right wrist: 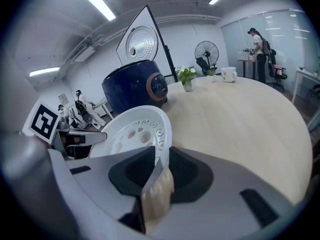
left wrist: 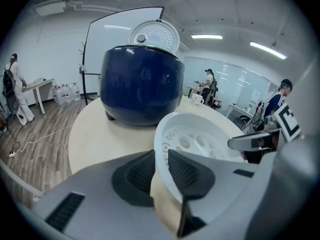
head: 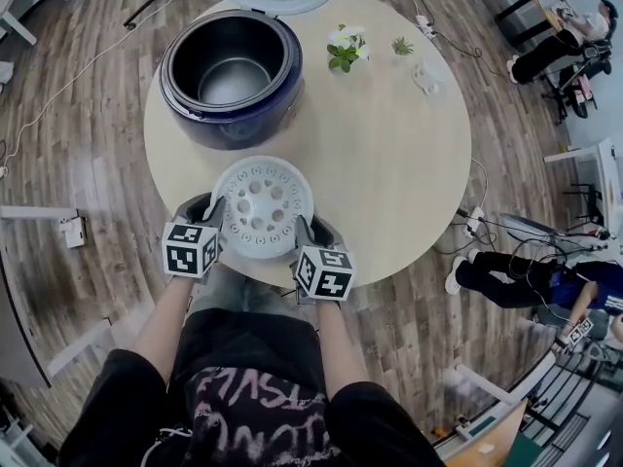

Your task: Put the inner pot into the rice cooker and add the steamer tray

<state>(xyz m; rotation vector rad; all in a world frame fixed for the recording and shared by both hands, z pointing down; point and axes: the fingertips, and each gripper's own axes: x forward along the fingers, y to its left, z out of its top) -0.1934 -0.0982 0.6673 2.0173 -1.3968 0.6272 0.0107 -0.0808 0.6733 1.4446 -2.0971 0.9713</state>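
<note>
your left gripper point(head: 218, 220) and right gripper point(head: 303, 233) are each clamped on opposite rims of the white steamer tray point(head: 263, 202). tray's at the near edge of the round surface point(head: 389, 163), just in front of the open blue rice cooker point(head: 243, 129).

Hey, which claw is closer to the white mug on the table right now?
Right. The right claw grips the steamer tray at its rim on the side facing the mug. The left claw grips the opposite rim, farther from it across the table.
</note>
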